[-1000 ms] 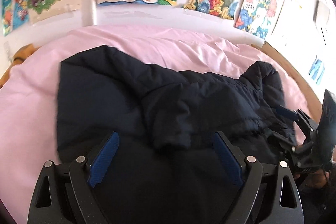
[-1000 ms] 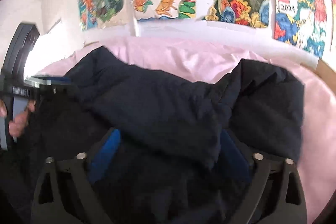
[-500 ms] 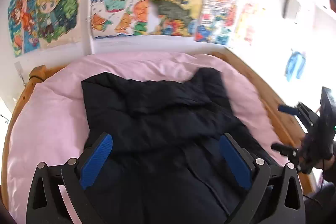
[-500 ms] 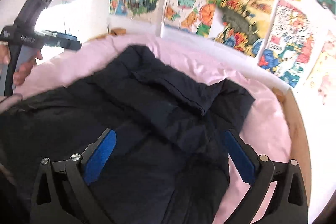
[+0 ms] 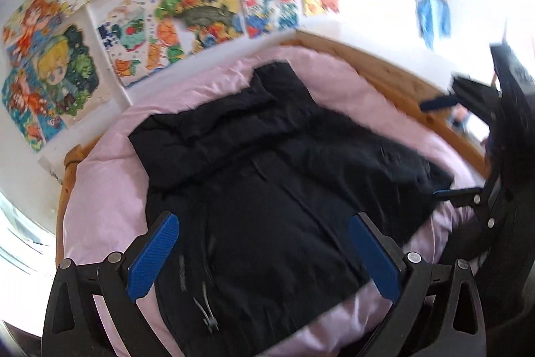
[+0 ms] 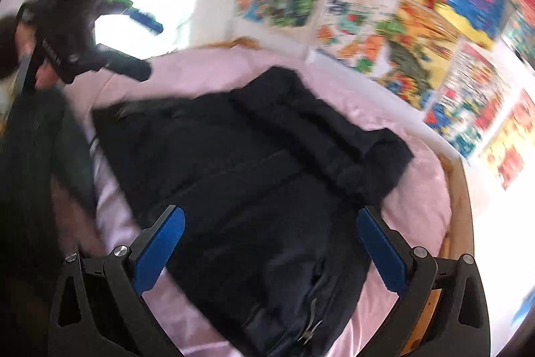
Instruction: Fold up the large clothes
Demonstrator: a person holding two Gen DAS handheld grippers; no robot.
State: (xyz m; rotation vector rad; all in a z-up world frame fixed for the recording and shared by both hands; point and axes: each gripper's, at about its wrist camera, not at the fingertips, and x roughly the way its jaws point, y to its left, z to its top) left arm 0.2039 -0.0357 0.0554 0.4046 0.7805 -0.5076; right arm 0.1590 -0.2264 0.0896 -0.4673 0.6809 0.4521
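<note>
A dark navy padded jacket [image 5: 267, 189] lies spread on a pink bed sheet [image 5: 100, 189], its far part folded over itself. It also shows in the right wrist view [image 6: 254, 176], zipper pull near the front. My left gripper [image 5: 264, 253] is open and empty, held above the jacket. My right gripper [image 6: 271, 250] is open and empty, also above the jacket. The right gripper shows at the right edge of the left wrist view [image 5: 468, 153], jaws apart. The left gripper shows at the upper left of the right wrist view [image 6: 110, 35].
The bed has a wooden frame [image 5: 394, 89] around the pink sheet. Colourful posters [image 5: 187, 5] cover the white wall behind the bed. A bright window [image 6: 147, 19] lies at the left of the right wrist view.
Both grippers have lifted up and back from the jacket, staying open. The jacket now lies farther below, with more of the bed and wall in view.
</note>
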